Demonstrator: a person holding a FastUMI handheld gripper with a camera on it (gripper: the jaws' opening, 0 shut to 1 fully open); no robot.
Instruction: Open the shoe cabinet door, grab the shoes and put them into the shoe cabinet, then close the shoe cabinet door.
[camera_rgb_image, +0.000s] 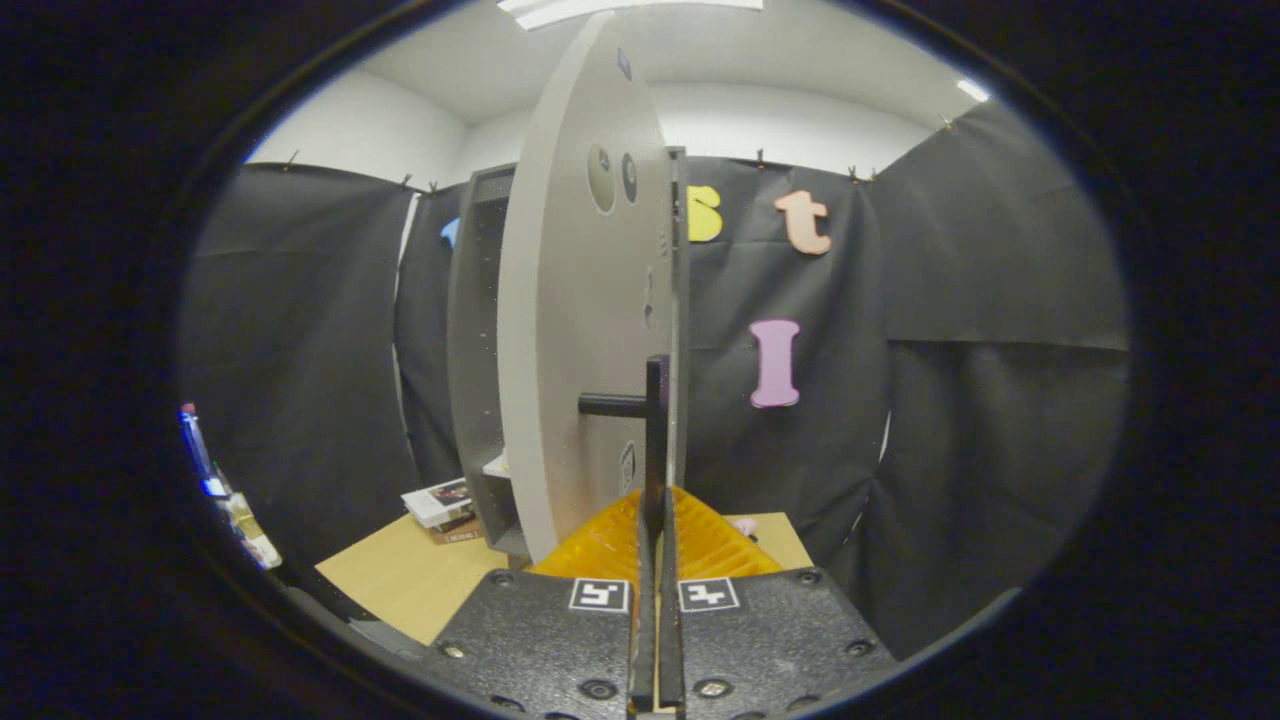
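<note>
Over on the far left, we are looking at a few small items (235, 500) bunched against the booth's dark wall, too blurred for us to name. Moving in, a short stack of books (442, 507) is lying on the tan table (410, 575), just beside the foot of the shoe cabinet (475, 350). The cabinet is standing upright, grey, with its dark inside showing on the left of the swung-out door, and we are catching something pale (497, 465) sitting low on a shelf inside it, though we cannot tell what it is.

Now the shoe cabinet door (580, 300) itself: it is standing open, turned nearly edge-on to us, a tall pale grey panel with two round hinge cups near its top. A dark bar handle (655, 430) is sticking out on a short stub from the door's lower half, running vertically right ahead of us.

The tongs (657, 530) are pressed nearly together, leaving just a slim gap, and the lower end of that handle is sitting in the gap, both fingers closing on it from either side.

Just past the right finger, a small pink thing (744, 525) is peeking out on the table; we cannot tell what it is. Beyond that, dark wall cloth is hanging.
</note>
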